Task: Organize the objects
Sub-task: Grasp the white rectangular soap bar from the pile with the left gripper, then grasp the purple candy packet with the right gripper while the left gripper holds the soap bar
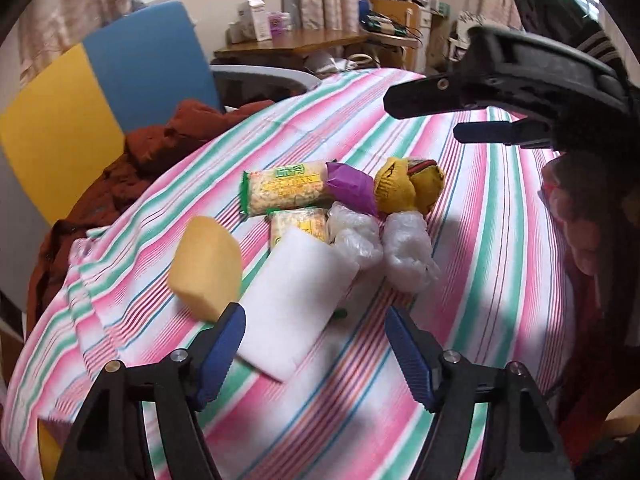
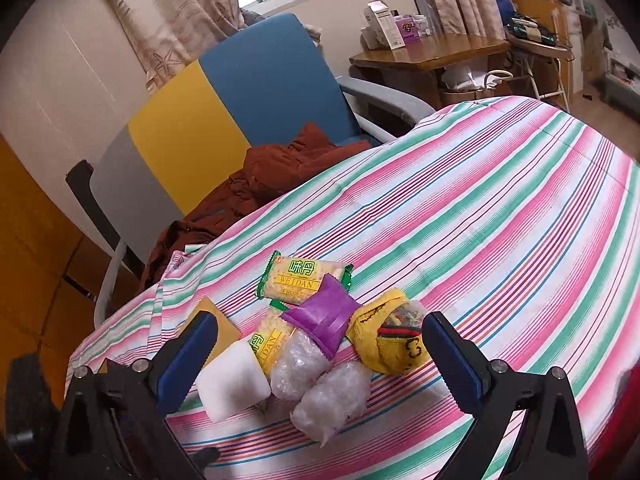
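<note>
A heap lies on the striped tablecloth (image 1: 500, 240): two green-edged snack packs (image 1: 286, 192), a purple packet (image 1: 352, 188), a yellow sock bundle (image 1: 404, 190), two clear plastic bundles (image 1: 408, 256), a white foam block (image 1: 296, 300) and a yellow sponge (image 1: 206, 266). My left gripper (image 1: 312, 316) is open, with the near end of the white block between its fingers and no pad pressing on it. The sponge looks blurred and tilted just left of the left finger. My right gripper (image 2: 320, 320) hangs open over the heap, holding nothing; the left wrist view shows the right gripper (image 1: 428, 118) at upper right.
A rust-brown garment (image 2: 260, 184) is piled on a blue and yellow chair (image 2: 224, 112) beyond the table's left edge. A wooden desk (image 2: 428, 52) with boxes stands at the back. A red sleeve (image 1: 576, 216) shows at the right. Bare striped cloth stretches to the right of the heap.
</note>
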